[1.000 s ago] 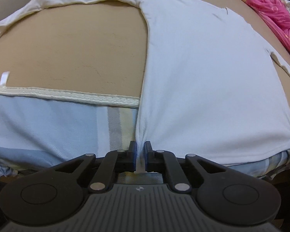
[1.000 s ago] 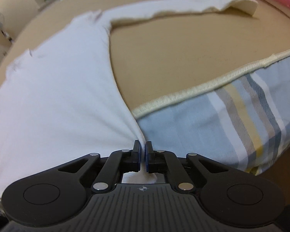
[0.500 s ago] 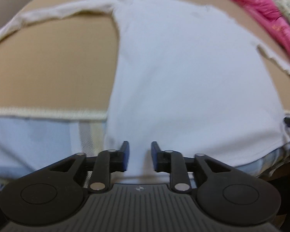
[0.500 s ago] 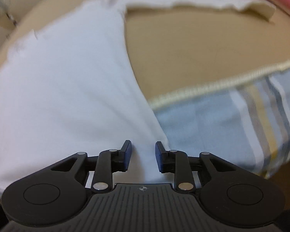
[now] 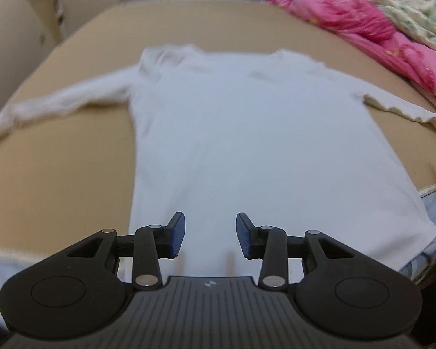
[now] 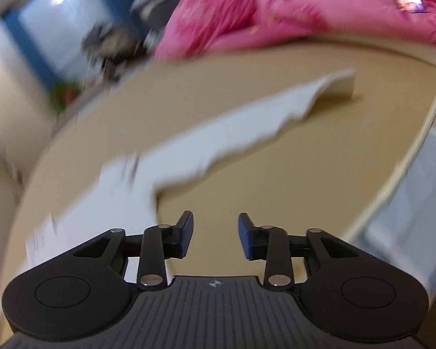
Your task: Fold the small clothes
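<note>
While the white shirt (image 5: 247,145) lies flat on the tan sheet (image 5: 58,168), our left gripper (image 5: 210,235) and right gripper (image 6: 215,235) gape wide, holding nothing.

White long-sleeved shirt (image 5: 247,151) lies flat on the tan bed cover (image 5: 58,174). Sleeves spread wide, hem at the near edge

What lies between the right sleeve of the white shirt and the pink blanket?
In the right wrist view, only the bare tan surface separates the sleeve from the pink blanket; nothing else shows there.
</note>
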Demonstrator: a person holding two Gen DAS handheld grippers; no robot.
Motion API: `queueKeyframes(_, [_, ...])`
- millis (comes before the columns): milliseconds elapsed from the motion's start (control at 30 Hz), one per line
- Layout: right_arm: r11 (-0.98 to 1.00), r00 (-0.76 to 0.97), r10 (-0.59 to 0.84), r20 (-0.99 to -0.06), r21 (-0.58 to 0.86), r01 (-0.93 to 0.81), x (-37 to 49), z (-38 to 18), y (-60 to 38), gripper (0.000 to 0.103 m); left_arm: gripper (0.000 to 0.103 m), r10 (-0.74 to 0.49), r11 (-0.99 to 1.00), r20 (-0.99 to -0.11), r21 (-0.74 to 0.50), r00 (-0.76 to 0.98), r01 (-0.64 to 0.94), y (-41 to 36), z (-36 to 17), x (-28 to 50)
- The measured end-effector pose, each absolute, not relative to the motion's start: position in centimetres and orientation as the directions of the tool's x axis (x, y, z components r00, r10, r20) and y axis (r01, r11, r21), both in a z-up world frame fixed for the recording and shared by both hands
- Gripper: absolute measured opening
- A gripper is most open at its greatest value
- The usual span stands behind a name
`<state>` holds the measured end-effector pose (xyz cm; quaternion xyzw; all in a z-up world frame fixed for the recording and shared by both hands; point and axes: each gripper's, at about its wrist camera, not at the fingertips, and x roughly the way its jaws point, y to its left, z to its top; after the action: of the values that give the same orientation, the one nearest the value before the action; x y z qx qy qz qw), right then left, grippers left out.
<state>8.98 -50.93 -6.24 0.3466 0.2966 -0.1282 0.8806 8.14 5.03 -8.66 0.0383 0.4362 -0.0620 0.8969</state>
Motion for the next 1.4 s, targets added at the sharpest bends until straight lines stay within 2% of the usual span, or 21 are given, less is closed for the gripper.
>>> queueKeyframes(100, [0.658, 0.797, -0.106, -0.595, 0.559, 0.505, 10.8, -7.8, -55.1, 0.01, 0.043, -0.11, 0.968, -0.761, 0.064, 0.639, 0.242, 2.6, -6.3, 9.6])
queueKeyframes(200, [0.576, 0.798, -0.155, -0.583, 0.603, 0.552, 12.8, -9.8, -58.5, 0.014, 0.045, -0.125, 0.937, -0.715, 0.142, 0.688, 0.318, 0.9, -4.8, 13.0])
queueKeyframes(333, [0.516, 0.775, -0.186, -0.604, 0.611, 0.6, 14.7, -13.0, -61.8, 0.041, 0.047, -0.181, 0.907, -0.661, 0.175, 0.728, 0.384, 0.0, -5.3, 18.8])
queueKeyframes(367, [0.502, 0.772, -0.195, -0.605, 0.614, 0.609, 15.1, -13.8, -62.4, 0.041, 0.046, -0.187, 0.914, -0.65, 0.161, 0.737, 0.374, 0.2, -6.2, 19.9])
queueKeyframes(433, [0.472, 0.77, -0.207, -0.603, 0.628, 0.619, 15.5, -14.8, -63.6, 0.042, 0.046, -0.229, 0.93, -0.679, 0.058, 0.698, 0.362, 1.2, -8.7, 21.9])
queueKeyframes(500, [0.445, 0.773, -0.218, -0.596, 0.644, 0.622, 16.1, -15.8, -64.6, 0.042, 0.041, -0.216, 0.943, -0.765, -0.003, 0.607, 0.332, 1.0, -11.1, 23.6])
queueKeyframes(667, [0.499, 0.803, -0.226, -0.552, 0.642, 0.582, 19.0, -17.1, -65.5, 0.044, 0.045, -0.127, 0.92, -0.838, 0.1, 0.53, 0.379, -1.3, -14.5, 24.7])
queueKeyframes(800, [0.444, 0.789, -0.262, -0.556, 0.657, 0.61, 20.5, -18.2, -66.9, 0.044, 0.046, -0.14, 0.922, -0.833, 0.087, 0.536, 0.376, -1.1, -14.5, 24.9])
queueKeyframes(867, [0.406, 0.772, -0.3, -0.56, 0.657, 0.635, 20.7, -18.5, -67.3, 0.044, 0.047, -0.146, 0.927, -0.84, 0.069, 0.523, 0.37, -0.5, -14.4, 25.2])
queueKeyframes(900, [0.388, 0.758, -0.322, -0.568, 0.651, 0.653, 20.8, -18.6, -67.4, 0.036, 0.048, -0.147, 0.928, -0.841, 0.066, 0.52, 0.367, -0.5, -14.4, 24.8])
queueKeyframes(933, [0.376, 0.748, -0.341, -0.57, 0.647, 0.664, 20.7, -18.5, -67.5, 0.018, 0.048, -0.146, 0.929, -0.843, 0.063, 0.517, 0.366, -0.3, -14.4, 24.7])
queueKeyframes(1000, [0.364, 0.718, -0.407, -0.565, 0.62, 0.695, 21.0, -18.0, -67.4, 0.006, 0.048, -0.146, 0.929, -0.846, 0.06, 0.512, 0.365, -0.1, -14.0, 24.6])
queueKeyframes(1067, [0.409, 0.71, -0.476, -0.52, 0.583, 0.701, 21.8, -16.0, -66.2, 0.005, 0.048, -0.154, 0.933, -0.851, 0.042, 0.501, 0.359, 0.3, -13.8, 25.1])
queueKeyframes(1133, [0.541, 0.748, -0.51, -0.426, 0.517, 0.663, 23.6, -12.6, -62.9, 0.004, 0.048, -0.174, 0.948, -0.853, -0.011, 0.492, 0.317, 1.2, -13.3, 25.7])
queueKeyframes(1167, [0.614, 0.785, -0.491, -0.377, 0.489, 0.619, 24.7, -10.9, -60.8, 0.004, 0.048, -0.183, 0.959, -0.846, -0.043, 0.5, 0.28, 2.0, -12.8, 26.1])
queueKeyframes(1233, [0.778, 0.895, -0.367, -0.253, 0.445, 0.444, 27.1, -7.1, -54.5, 0.004, 0.048, -0.194, 0.976, -0.817, -0.104, 0.544, 0.193, 4.3, -11.3, 27.0])
queueKeyframes(1300, [0.893, 0.972, -0.179, -0.155, 0.389, 0.227, 28.9, -4.2, -46.6, 0.004, 0.048, -0.18, 0.984, -0.786, -0.153, 0.591, 0.096, 7.0, -9.9, 27.7])
queueKeyframes(1400, [0.916, 0.988, 0.123, -0.093, 0.395, -0.077, 30.3, -2.1, -34.7, 0.004, 0.047, -0.117, 0.975, -0.767, -0.209, 0.631, -0.072, 11.6, -8.6, 28.7])
